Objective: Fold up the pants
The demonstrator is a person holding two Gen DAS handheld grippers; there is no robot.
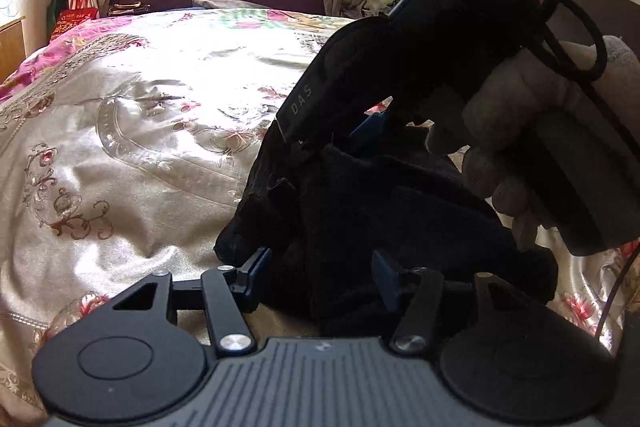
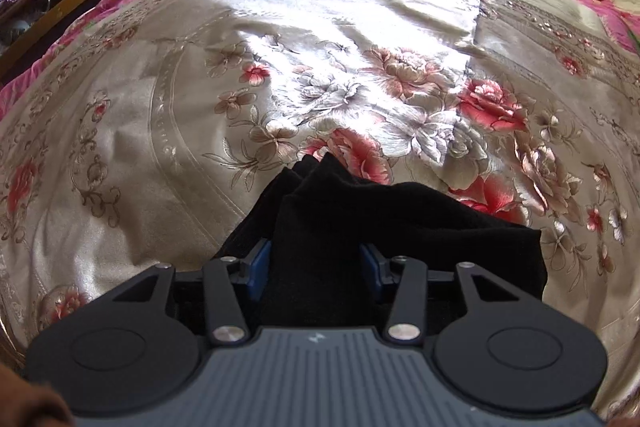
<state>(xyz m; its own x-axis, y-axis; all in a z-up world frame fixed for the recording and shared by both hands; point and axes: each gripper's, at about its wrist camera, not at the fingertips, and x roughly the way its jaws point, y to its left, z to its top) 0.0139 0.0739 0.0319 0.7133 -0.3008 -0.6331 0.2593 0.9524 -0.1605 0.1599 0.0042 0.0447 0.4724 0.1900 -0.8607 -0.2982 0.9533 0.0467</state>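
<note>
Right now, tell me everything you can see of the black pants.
The black pants are a soft, matte, knit-looking dark fabric, bunched into a rumpled heap, not laid flat. They rest on the floral satin bedspread. Cloth fills the gap between the blue pads of the right hand-held gripper, which looks shut on it. In the left wrist view, the left hand-held gripper has fabric between its fingers too. Waistband and legs cannot be told apart.

Left gripper (image 1: 320, 273) and right gripper (image 2: 316, 267) both clamped on black fabric, right hand (image 1: 516, 143) gripping its handle.
</note>
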